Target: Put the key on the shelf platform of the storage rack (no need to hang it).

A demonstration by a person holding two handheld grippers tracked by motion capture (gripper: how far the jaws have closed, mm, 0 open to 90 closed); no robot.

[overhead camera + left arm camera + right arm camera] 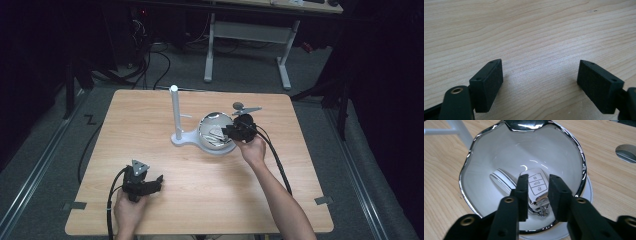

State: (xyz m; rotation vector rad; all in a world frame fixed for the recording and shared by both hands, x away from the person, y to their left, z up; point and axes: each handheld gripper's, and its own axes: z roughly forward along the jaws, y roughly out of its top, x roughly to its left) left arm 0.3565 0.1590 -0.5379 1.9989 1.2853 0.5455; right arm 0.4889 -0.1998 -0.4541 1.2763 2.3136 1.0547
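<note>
A pale, grained wooden table (pixel 150 210) is set in a dark room. At its left, the left gripper (pixel 159 179) is held low over bare wood, jaws spread wide with nothing between them. Further right, a white post stand (pixel 176 112) rises beside a glossy, chrome-rimmed white bowl (pixel 474 152). Inside it, a smooth white car key (pixel 537 185) is straddled by the right gripper (pixel 537 192), pads seemingly parted. The release is best finished by widening fully, then lifting straight up.
</note>
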